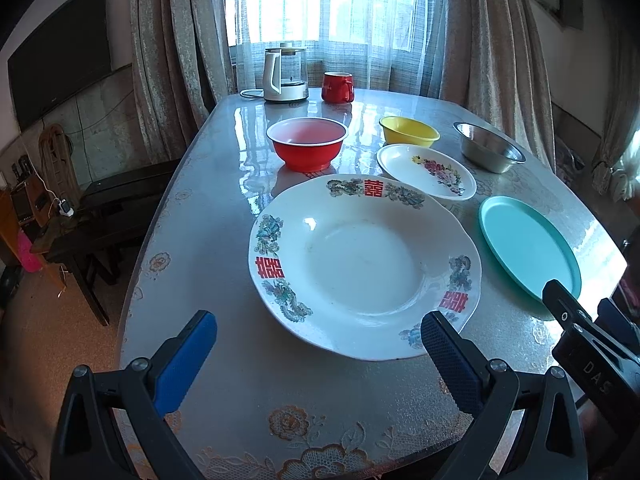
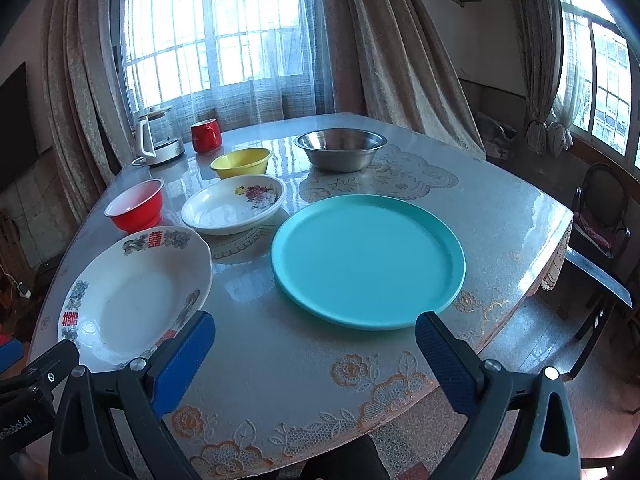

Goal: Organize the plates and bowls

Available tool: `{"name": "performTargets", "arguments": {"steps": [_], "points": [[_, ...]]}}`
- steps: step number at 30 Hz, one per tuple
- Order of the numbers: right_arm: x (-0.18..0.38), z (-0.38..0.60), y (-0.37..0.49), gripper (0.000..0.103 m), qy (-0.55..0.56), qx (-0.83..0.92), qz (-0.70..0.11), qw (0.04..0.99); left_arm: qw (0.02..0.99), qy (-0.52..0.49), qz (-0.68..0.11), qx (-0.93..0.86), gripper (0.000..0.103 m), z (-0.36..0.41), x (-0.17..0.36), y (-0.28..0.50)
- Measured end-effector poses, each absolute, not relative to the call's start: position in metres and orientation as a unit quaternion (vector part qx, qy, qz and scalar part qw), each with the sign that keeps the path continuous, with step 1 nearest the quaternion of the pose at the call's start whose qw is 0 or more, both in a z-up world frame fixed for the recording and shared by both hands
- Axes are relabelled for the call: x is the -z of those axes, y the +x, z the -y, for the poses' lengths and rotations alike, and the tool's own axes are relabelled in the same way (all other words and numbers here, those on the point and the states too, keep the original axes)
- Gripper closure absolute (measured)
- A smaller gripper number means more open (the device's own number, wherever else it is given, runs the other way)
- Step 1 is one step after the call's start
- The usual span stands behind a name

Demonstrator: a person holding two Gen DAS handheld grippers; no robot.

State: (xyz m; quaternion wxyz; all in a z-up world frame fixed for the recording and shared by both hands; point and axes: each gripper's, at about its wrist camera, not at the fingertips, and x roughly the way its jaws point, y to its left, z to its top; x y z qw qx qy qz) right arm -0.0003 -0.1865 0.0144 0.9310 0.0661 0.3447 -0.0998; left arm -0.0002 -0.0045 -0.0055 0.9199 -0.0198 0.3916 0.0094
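A large white plate with red characters and dragons point(image 1: 364, 268) lies on the table just ahead of my open, empty left gripper point(image 1: 318, 334); it also shows in the right wrist view point(image 2: 136, 292). A teal plate point(image 2: 368, 258) lies just ahead of my open, empty right gripper point(image 2: 314, 334); it also shows in the left wrist view point(image 1: 528, 246). Behind them sit a small floral plate point(image 1: 426, 176) point(image 2: 234, 210), a red bowl point(image 1: 306, 148) point(image 2: 136, 204), a yellow bowl point(image 1: 408, 132) point(image 2: 240, 162) and a steel bowl point(image 1: 488, 152) point(image 2: 340, 148).
A kettle point(image 1: 284, 74) and a red mug point(image 1: 337, 87) stand at the table's far edge by the curtained window. A dark bench point(image 1: 112, 216) stands left of the table. A chair point(image 2: 600, 216) stands to the right. The table point(image 2: 500, 208) has a glossy floral cover.
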Motion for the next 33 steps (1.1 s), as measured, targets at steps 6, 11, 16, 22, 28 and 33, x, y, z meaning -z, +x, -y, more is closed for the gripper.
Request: {"name": "performTargets", "arguments": {"steps": [6,11,16,22,28,33], "points": [[-0.0140,0.1868,0.0008,0.001,0.066,0.099,-0.347,0.930,0.920,-0.020,-0.392,-0.008,0.000,0.0049,0.0063,-0.0001],[-0.0135,0.1871,0.0005,0.001,0.066,0.099,-0.347,0.930,0.920,-0.021,-0.391,-0.007,0.000,0.0051,0.0064,-0.0004],[-0.0128,0.1869,0.0004,0.001,0.066,0.098,-0.347,0.930,0.920,-0.021,-0.392,-0.007,0.000,0.0054,0.0064,0.0002],[-0.0116,0.1873,0.0002,0.001,0.067,0.100,-0.350,0.929,0.920,-0.021,-0.391,-0.005,0.000,0.0051,0.0057,-0.0004],[-0.0115,0.1878,0.0006,0.001,0.067,0.099,-0.350,0.929,0.920,-0.026,-0.391,-0.002,0.000,0.0046,0.0062,-0.0006],[-0.0108,0.1869,0.0013,0.001,0.065,0.098,-0.352,0.929,0.921,-0.027,-0.389,0.001,0.000,0.0049,0.0058,-0.0015]]}}
